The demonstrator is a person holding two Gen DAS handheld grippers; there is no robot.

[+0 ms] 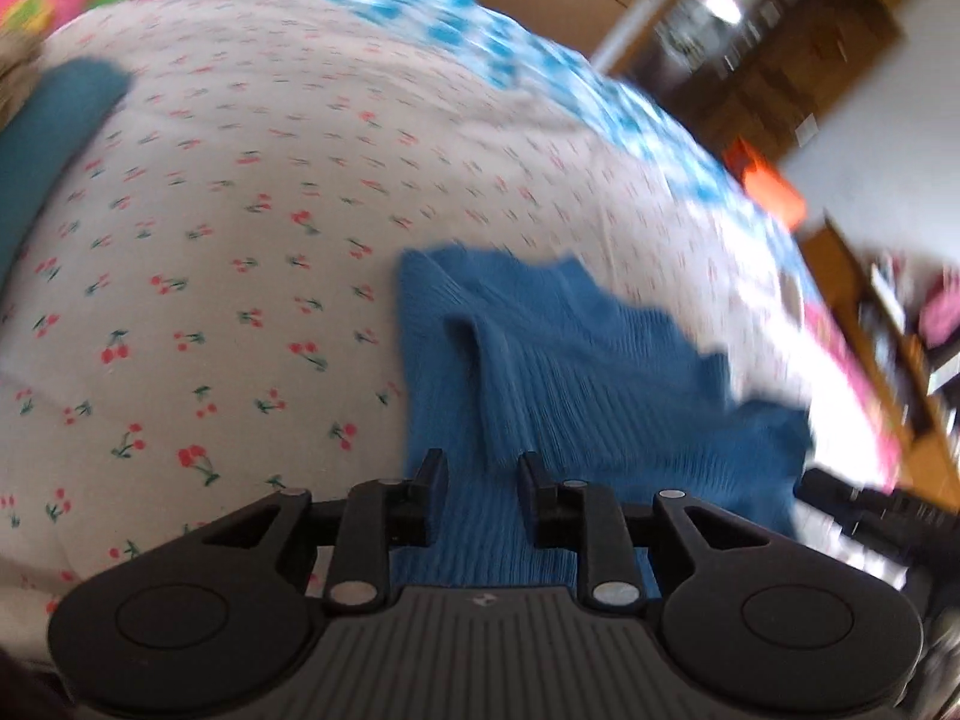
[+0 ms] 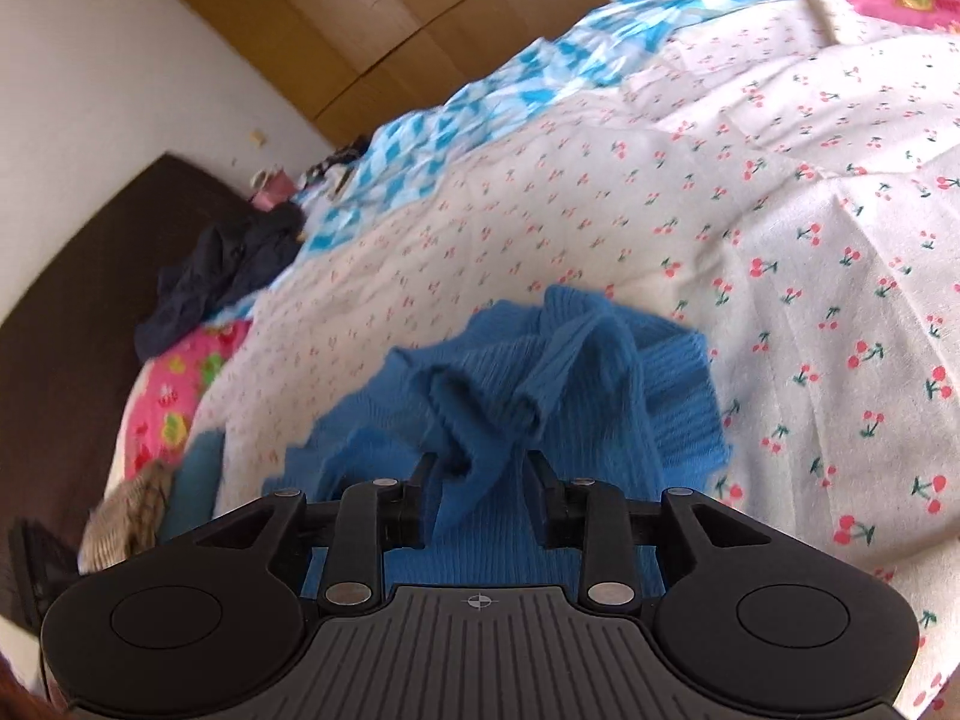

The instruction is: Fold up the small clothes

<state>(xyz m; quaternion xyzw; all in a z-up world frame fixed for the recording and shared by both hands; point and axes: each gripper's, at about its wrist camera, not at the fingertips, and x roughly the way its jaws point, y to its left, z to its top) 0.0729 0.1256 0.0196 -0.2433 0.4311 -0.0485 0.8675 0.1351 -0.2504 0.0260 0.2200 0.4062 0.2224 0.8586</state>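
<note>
Here, blue knit garment (image 2: 540,372) crumpled, directionless.

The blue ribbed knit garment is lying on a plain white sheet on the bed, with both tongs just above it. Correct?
Not quite: the sheet under the blue ribbed knit garment is white with a small cherry print, as the right wrist view shows. The rest stands.

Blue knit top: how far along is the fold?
Done: the blue knit top lies on the cherry-print sheet. In hand: nothing gripped; the left gripper and right gripper both stand open over it. Left: the right wrist view shows the top bunched and creased, so the folds remain undone.
</note>
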